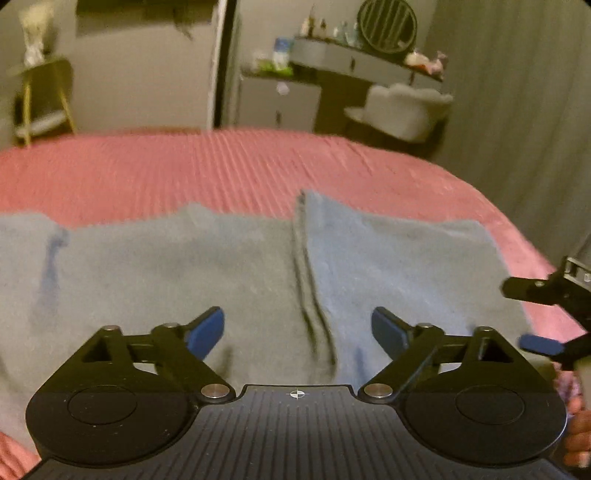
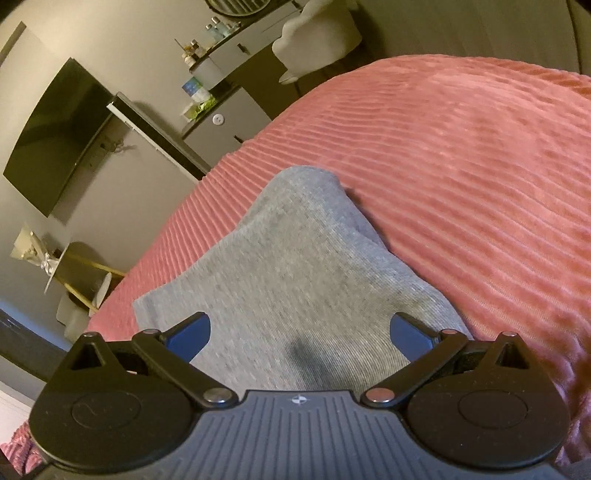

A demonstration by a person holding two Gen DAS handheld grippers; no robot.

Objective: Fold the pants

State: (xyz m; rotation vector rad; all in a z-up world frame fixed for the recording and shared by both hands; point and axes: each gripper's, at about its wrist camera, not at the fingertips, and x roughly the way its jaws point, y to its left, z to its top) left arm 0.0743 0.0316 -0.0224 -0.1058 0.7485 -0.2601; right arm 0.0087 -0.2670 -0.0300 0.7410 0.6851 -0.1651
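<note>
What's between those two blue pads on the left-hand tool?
Only the grey pants, lying on the pink bedspread below the left gripper. A raised fold edge runs through the gap; the open pads touch nothing. The left wrist view shows it.

no words, brand names or numbers can be read anywhere in either view. the only sign is a small round crosshair mark [image 1: 297,394] on the ribbed body of the left hand-held gripper, with a like mark [image 2: 298,399] on the right one. the bottles on the far shelf [image 1: 332,29] are too blurred to read.
</note>
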